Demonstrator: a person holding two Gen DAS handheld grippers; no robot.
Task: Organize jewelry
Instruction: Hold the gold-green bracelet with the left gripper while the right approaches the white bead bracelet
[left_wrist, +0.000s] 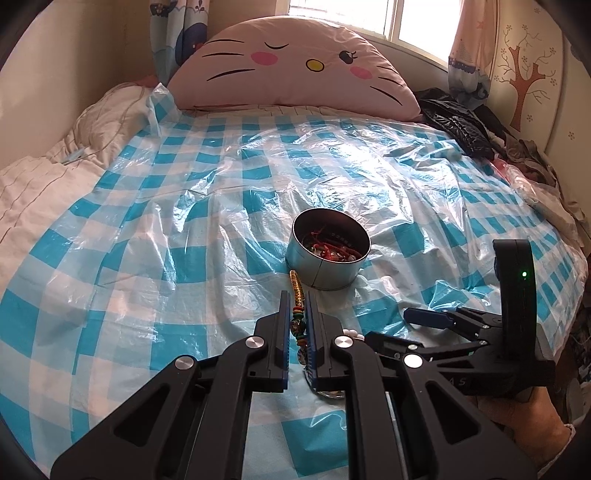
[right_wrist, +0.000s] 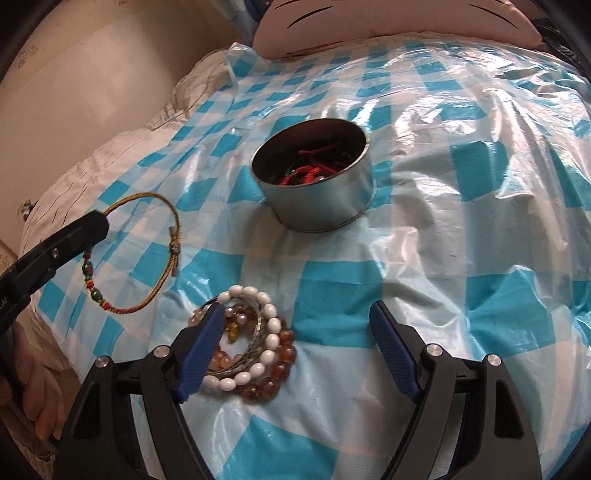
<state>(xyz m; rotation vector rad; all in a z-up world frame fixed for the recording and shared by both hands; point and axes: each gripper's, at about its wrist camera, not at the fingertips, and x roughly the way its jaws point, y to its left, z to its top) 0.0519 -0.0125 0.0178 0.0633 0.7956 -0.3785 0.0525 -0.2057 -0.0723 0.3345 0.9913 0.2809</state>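
Observation:
My left gripper (left_wrist: 297, 301) is shut on a gold cord bracelet (left_wrist: 296, 291) strung with green and red beads. In the right wrist view its loop (right_wrist: 173, 236) sticks out from the left gripper's black tip (right_wrist: 92, 225). A round metal tin (right_wrist: 314, 184) with red cords inside stands on the checked sheet, just beyond the left fingertips (left_wrist: 327, 254). My right gripper (right_wrist: 297, 310) is open above the sheet. Its left pad (right_wrist: 207, 339) is over a pile of bead bracelets (right_wrist: 266, 354), white and amber; nothing is gripped.
A blue-and-white checked plastic sheet (left_wrist: 184, 184) covers the bed. A cat-face pillow (left_wrist: 295, 62) lies at the head, black clothing (left_wrist: 458, 122) at the far right, a white quilt (left_wrist: 55, 166) along the left edge by the wall.

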